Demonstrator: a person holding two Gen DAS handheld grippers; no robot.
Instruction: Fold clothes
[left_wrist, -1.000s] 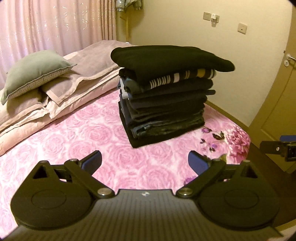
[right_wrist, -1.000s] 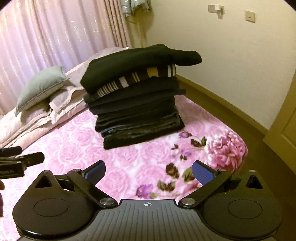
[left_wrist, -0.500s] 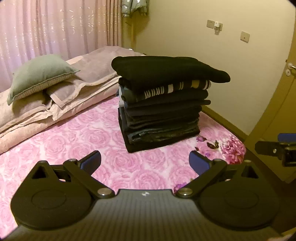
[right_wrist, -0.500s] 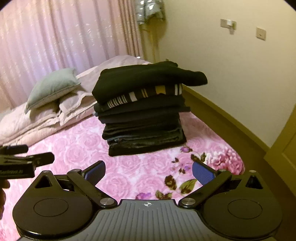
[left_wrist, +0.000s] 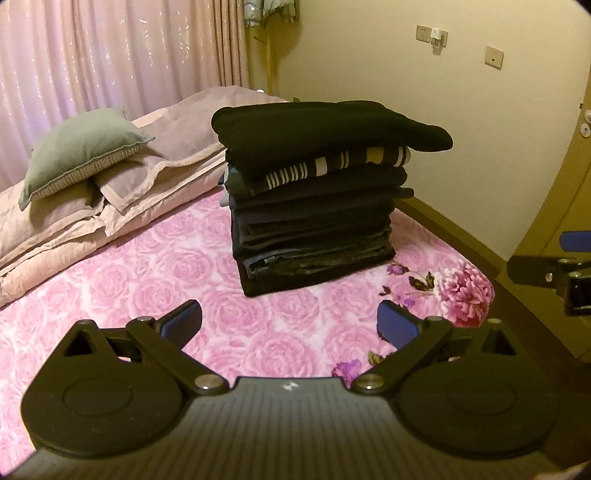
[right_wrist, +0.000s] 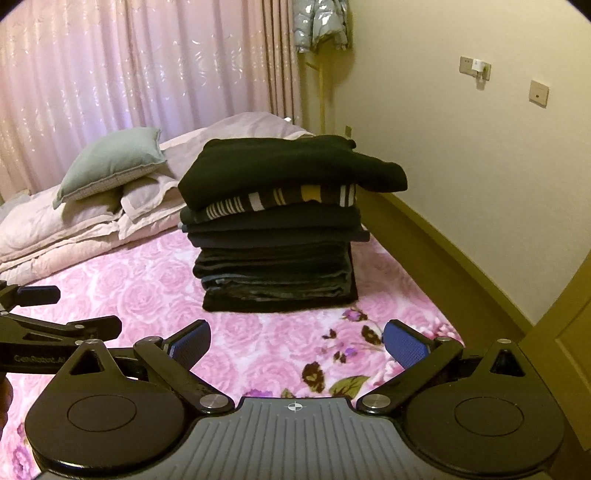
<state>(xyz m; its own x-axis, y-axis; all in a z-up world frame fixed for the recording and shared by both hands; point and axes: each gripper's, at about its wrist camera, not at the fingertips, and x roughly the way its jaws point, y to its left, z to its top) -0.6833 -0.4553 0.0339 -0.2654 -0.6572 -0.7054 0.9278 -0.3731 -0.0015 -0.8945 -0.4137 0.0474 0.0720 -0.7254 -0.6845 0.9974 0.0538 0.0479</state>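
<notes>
A tall stack of folded dark clothes (left_wrist: 317, 206) (right_wrist: 277, 236) stands on the pink rose-patterned bedspread (left_wrist: 147, 280) (right_wrist: 140, 288). A black garment (left_wrist: 325, 129) lies on top, with a striped one (right_wrist: 280, 197) just under it. My left gripper (left_wrist: 291, 321) is open and holds nothing, hovering well short of the stack. My right gripper (right_wrist: 297, 341) is open and holds nothing too, also back from the stack. Each gripper shows at the edge of the other's view: the right gripper (left_wrist: 554, 266) at the right, the left gripper (right_wrist: 55, 325) at the left.
A green cushion (left_wrist: 81, 151) rests on folded beige bedding (left_wrist: 122, 199) at the head of the bed. Pink curtains (right_wrist: 129, 74) hang behind. A beige wall with switches (right_wrist: 476, 70) runs along the right, a door (left_wrist: 576, 184) beyond the bed's corner.
Both grippers have drawn back and risen from the stack, which now looks smaller and farther off. The stack itself has not moved.
</notes>
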